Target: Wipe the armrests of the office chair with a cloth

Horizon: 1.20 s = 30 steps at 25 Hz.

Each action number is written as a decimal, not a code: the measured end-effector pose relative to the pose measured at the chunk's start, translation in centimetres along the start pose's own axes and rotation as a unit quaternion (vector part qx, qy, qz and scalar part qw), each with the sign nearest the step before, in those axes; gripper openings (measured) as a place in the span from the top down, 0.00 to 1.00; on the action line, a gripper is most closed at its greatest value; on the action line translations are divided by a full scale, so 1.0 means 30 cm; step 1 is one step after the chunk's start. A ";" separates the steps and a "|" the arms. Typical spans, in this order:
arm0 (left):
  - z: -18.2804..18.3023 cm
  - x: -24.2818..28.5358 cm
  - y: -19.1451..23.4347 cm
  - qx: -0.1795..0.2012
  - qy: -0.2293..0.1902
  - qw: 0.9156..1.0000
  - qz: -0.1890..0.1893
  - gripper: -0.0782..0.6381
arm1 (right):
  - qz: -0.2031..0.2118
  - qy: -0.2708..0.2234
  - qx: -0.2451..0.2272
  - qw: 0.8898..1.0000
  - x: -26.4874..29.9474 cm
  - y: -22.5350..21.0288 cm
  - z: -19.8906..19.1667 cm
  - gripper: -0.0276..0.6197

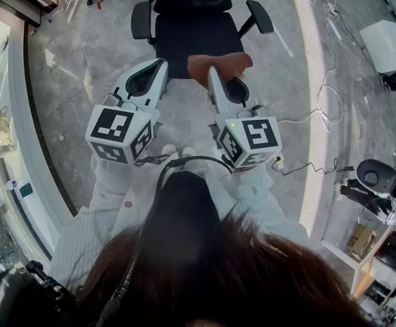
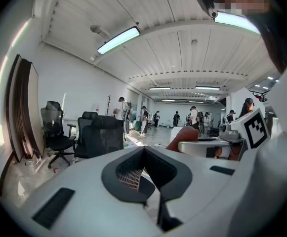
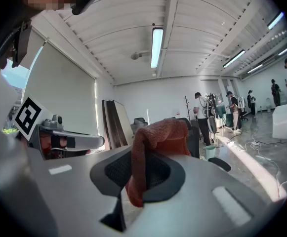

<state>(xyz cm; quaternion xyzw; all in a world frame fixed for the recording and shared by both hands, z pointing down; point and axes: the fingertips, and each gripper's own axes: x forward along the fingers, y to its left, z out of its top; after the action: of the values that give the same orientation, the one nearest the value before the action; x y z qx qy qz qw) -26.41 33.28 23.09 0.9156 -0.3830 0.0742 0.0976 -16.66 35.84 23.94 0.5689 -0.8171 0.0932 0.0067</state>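
Along the left edge of the head view, a glass wall (image 1: 0, 114) borders the pale marbled floor (image 1: 75, 80). Just right of it, the left tool (image 1: 158, 65) reaches forward from the person's white sleeve, nearly level, with its marker cube nearest the body. In the left gripper view its jaws are pressed together with nothing between them. Ahead, at the middle top of the head view, stands the black office chair (image 1: 198, 39), facing the person. Its two armrests (image 1: 141, 20) stick out on either side of the seat, and neither tool touches them. Beside the left tool and roughly parallel to it, the right tool (image 1: 212, 75) also points toward the chair, nearly level. The right gripper view shows its jaws clamped on a reddish-brown cloth (image 1: 219, 65), which bunches above the tips and hangs down between them. From above, the cloth overlaps the seat's front edge, between the two armrests and apart from both. Whether it rests on the seat cannot be made out. Farther right, thin cables (image 1: 324, 107) trail across the floor, and a white box (image 1: 385, 43) sits near the right edge. Dark hair (image 1: 211, 285) fills the bottom of the head view.
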 end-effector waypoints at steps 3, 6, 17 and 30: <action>0.003 0.004 0.004 0.000 0.001 1.000 0.001 0.89 | 0.001 0.001 0.001 1.000 0.005 -0.003 -0.001 0.90; 0.004 0.010 0.001 -0.001 0.001 1.000 0.003 0.89 | 0.003 0.001 0.001 1.000 0.004 -0.012 -0.001 0.90; -0.036 0.015 0.021 -0.021 0.006 0.999 0.028 0.89 | 0.013 -0.005 0.017 1.000 0.002 -0.053 -0.018 0.90; -0.110 0.114 0.362 -0.056 0.024 0.993 0.097 0.89 | 0.046 0.041 0.035 0.997 0.342 -0.106 -0.130 0.90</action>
<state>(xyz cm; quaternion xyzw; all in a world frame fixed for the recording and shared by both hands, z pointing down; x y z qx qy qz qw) -32.00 24.23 28.33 0.8654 -0.4708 0.0837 0.1499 -17.70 25.86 29.42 0.5259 -0.8378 0.1456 0.0158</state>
